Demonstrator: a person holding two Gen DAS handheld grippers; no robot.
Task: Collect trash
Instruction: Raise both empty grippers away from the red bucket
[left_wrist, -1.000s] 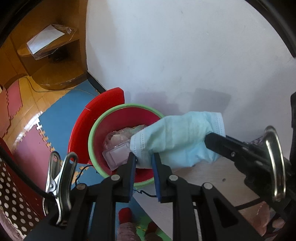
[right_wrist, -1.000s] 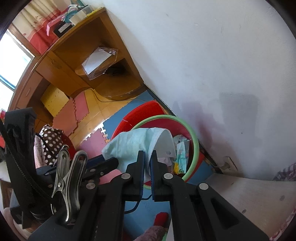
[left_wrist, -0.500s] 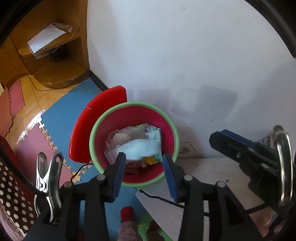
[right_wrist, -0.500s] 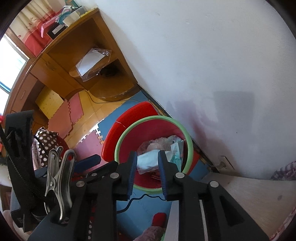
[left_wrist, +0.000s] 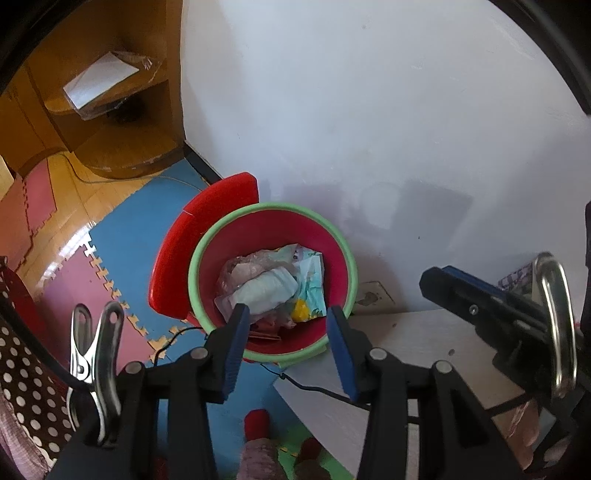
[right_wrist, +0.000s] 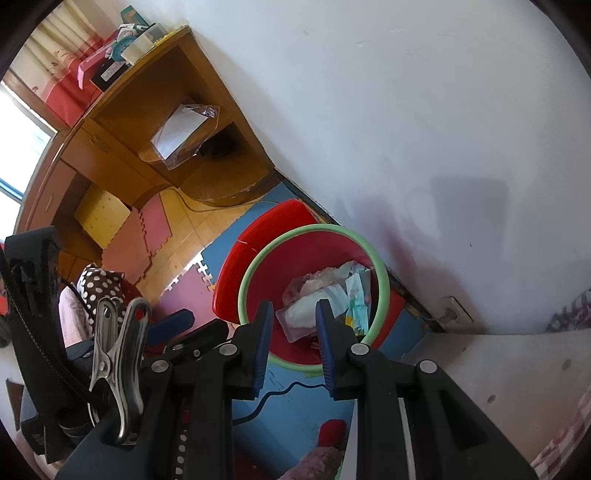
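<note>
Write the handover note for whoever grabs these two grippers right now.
Left gripper: open, nothing held, jaws just opened. Right gripper: open, nothing held, jaws just opened.
Both hang above the red bin with the green rim.
Done: the pale blue face mask lies in the bin on the other trash, beside a printed wrapper.
Left: no further trash shows in these views; look around.

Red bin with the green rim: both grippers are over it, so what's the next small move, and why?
Probably lift both grippers up and away from the red bin. The pale blue mask lies inside on the other trash. The left gripper and right gripper have just opened, and nothing sits between their fingers, so the drop looks done.
</note>
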